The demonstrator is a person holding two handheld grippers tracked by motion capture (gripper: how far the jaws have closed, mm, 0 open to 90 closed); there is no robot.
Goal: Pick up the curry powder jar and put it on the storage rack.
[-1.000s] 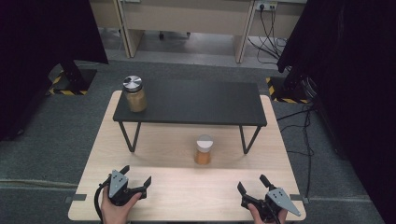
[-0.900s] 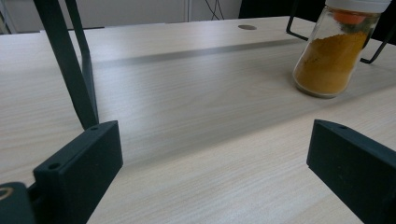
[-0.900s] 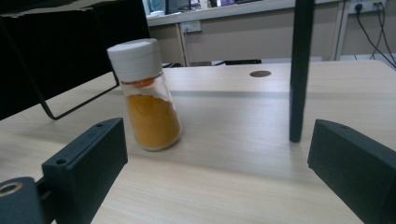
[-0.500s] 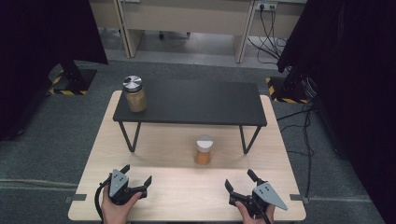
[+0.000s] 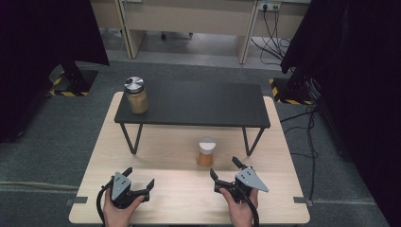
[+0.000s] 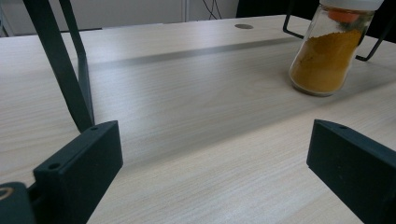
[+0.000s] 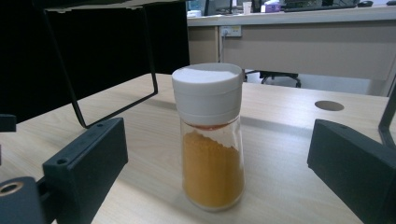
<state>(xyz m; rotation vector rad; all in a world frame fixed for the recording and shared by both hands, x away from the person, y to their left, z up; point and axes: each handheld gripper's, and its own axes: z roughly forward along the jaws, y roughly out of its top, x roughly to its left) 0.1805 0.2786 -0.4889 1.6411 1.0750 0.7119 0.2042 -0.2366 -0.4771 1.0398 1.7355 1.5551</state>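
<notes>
Orange powder fills the spice jar (image 7: 211, 140) standing before the black shelf (image 5: 194, 104). Right gripper (image 5: 231, 176), jaws apart, frames it; likely an approach, needing forward closure. Left gripper (image 5: 138, 182) waits, jaws apart.

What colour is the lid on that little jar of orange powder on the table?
White; the jar's lid shows best in the right gripper view.

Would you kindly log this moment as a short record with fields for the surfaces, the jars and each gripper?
table: light wooden table
shelf: black metal shelf standing on the table
jar on shelf: silver-lidded jar, at the shelf's left end
jar on table: white-capped jar of orange powder, upright
left gripper: left gripper, open, holding nothing
right gripper: right gripper, open, facing the white-capped jar, apart from it
</notes>
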